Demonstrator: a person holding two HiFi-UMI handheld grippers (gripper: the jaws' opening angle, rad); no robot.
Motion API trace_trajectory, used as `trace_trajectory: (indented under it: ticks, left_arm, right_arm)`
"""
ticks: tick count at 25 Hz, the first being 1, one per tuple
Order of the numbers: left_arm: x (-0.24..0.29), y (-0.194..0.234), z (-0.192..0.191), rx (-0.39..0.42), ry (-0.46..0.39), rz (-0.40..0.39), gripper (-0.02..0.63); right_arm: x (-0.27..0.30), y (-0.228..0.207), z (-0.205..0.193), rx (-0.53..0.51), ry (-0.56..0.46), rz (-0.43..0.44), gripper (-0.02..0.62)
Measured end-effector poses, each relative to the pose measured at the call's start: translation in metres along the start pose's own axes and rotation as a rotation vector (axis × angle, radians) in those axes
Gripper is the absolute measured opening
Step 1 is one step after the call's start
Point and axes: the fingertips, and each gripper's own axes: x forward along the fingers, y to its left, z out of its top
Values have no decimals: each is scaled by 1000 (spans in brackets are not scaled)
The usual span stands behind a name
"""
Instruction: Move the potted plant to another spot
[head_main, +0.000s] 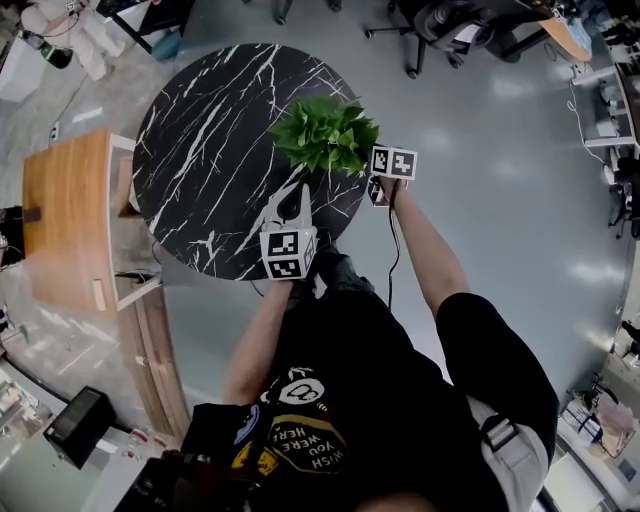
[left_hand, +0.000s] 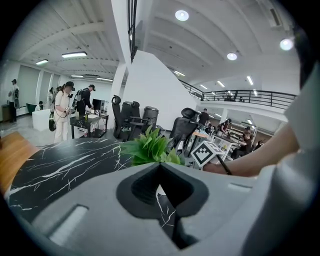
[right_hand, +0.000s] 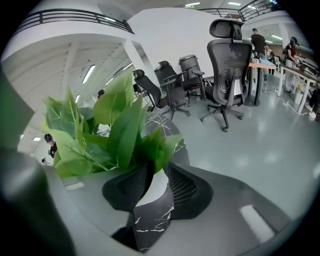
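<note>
Just ahead of the released right claw (right_hand: 157, 174) stands the potted plant (head_main: 325, 135) on the tabletop (head_main: 200, 170); left of it, the left claw (left_hand: 160, 170) hovers clenched, empty.

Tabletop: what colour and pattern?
The tabletop is black with white marble veins; head view shows it best.

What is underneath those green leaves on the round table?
A white pot shows below the leaves, standing on the black marble table. In the head view, the leaves cover it completely.

Potted plant (head_main: 325, 135), leafy green (bushy), upright
</note>
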Motion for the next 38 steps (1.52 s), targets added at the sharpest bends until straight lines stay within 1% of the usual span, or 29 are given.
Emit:
trace_trajectory:
  ticks: [2,3,5,11,15,18,19,22,26,30,35,38]
  left_arm:
    - [-1,3,-1,-8,3,3,5]
    - [-1,4,-1,-11,4,5,5]
    - [-2,7,-1,-14,4,10,5]
    - [-10,11,-3,-13,-9,31,5]
    - [-18,19,-6,-21,-18,55,5]
    - [-22,29,-12,-30,-29,74,5]
    - [-27,35,-15,-34,-30,89,5]
    - [-39,50,-13,-48,-34,140,5]
    - [-49,52,-2,-69,-47,175,5]
    - [-49,60,4,-72,-59,198,5]
    - [-56,89,3,-73,-77,227,5]
    - [-67,111,3,-71,-88,243,5]
  right_arm:
    - [3,2,-1,-22,-3,-18,83]
    - [4,2,0,-36,-5,-34,64]
    - [5,3,1,-60,-10,-62,50]
    - [7,8,-1,-64,-2,-91,41]
    - [13,19,-3,-81,4,-97,37]
    - [22,22,-7,-82,1,-118,34]
    - [28,27,-11,-84,3,-116,32]
    - [40,56,-14,-100,12,-71,29]
    - [36,73,-11,-136,30,-76,26]
    - [40,88,-5,-158,42,-69,26]
    - [55,116,-12,-190,51,-74,25]
    - [63,137,-22,-191,56,-89,23]
